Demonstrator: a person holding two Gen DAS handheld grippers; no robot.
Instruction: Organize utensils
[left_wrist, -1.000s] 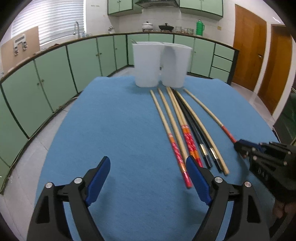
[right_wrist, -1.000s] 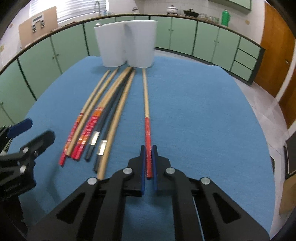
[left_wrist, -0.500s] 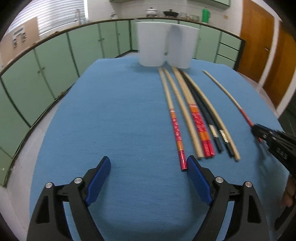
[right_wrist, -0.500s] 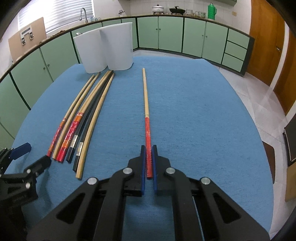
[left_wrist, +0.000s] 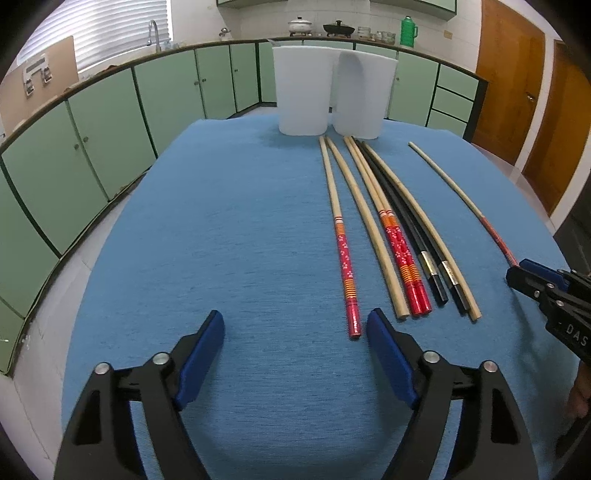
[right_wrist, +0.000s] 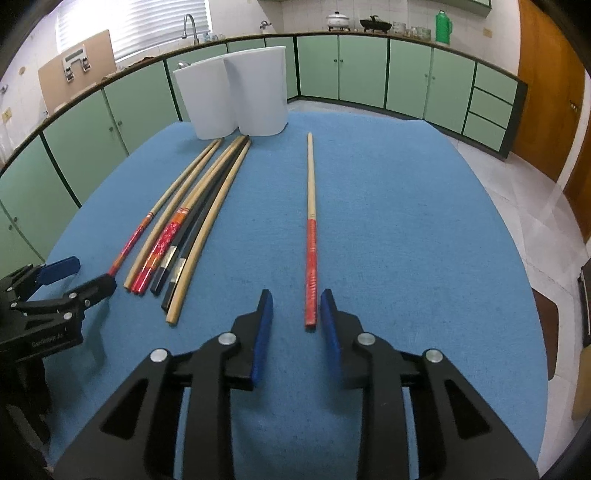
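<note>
Kitchen with green cabinets (left_wrist: 166, 96) along the walls, wooden doors (left_wrist: 509, 74) at right, window blinds (left_wrist: 110, 26) at upper left. In the middle, a table under a blue cloth (left_wrist: 221, 221). At the far edge of the cloth, two white tubs (left_wrist: 303, 96) upright and touching side by side. In front of the tubs, a row of chopsticks (left_wrist: 388, 236) flat on the cloth, lengthwise, thin ends toward the tubs: one with a red patterned handle at the left of the row, then a plain wooden one, a red-handled pair, a black pair with silver bands, another plain wooden one, mostly touching or just beside one another. Off to the right of the row and well apart from it, a single chopstick (right_wrist: 311, 236) with a red handle, also flat on the cloth. Left gripper (left_wrist: 295, 325) low over bare cloth, blue pads wide apart after narrowing slightly, nothing between them, right pad just beside the butt of the leftmost chopstick. Right gripper (right_wrist: 295, 306) over the single chopstick, jaws just opened, now slightly apart, red handle end lying loose between the blue pads, nearer the right pad, no pressure from either. Small items on the far counter: a pot (left_wrist: 300, 26), a dark pan (left_wrist: 338, 27), a green flask (left_wrist: 408, 26), a tap (left_wrist: 153, 31) by the window.
</note>
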